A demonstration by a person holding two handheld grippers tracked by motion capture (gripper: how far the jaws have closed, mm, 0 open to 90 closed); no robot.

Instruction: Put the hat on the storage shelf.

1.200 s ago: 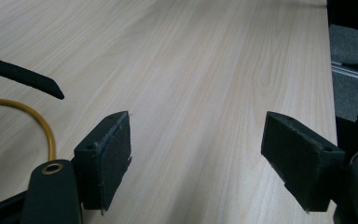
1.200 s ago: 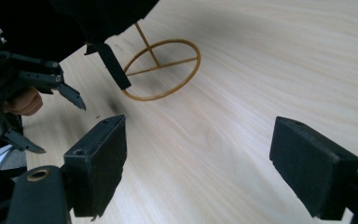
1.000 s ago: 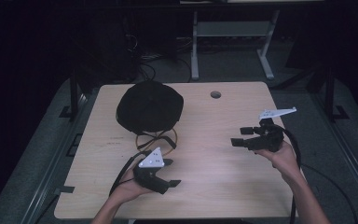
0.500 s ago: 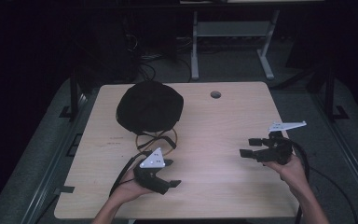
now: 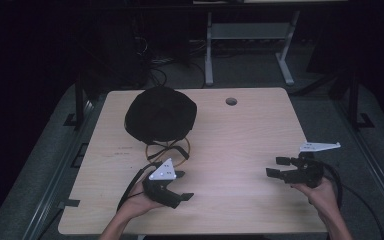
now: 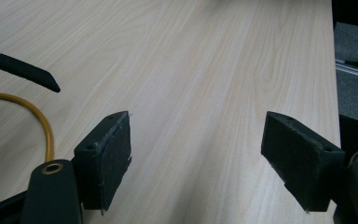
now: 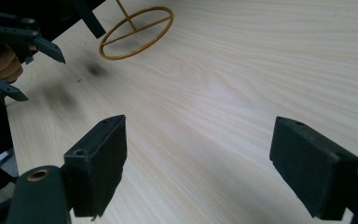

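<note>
A black hat (image 5: 160, 114) rests on a yellow wire stand, whose ring base (image 5: 169, 150) lies on the wooden table (image 5: 240, 135) just in front of it. My left gripper (image 5: 184, 185) is held low near the table's front edge, just below the ring, open with nothing between its pads (image 6: 107, 161). The yellow wire (image 6: 39, 119) curves at the left of the left gripper view. Over the table's front right hovers my right gripper (image 5: 275, 166), open and empty, pointing left. Its own view looks across bare wood to the ring (image 7: 135, 30) and the left gripper (image 7: 23, 46).
A round cable hole (image 5: 231, 101) sits near the table's far edge. A black strap end (image 6: 21, 70) lies by the wire. Dark floor, cables and a grey metal frame (image 5: 250, 35) lie beyond the table. Bare wood spans the middle and right.
My right gripper has drawn back toward the person and to the right, ending lower near the table's front right. The left gripper and the hat have stayed put.
</note>
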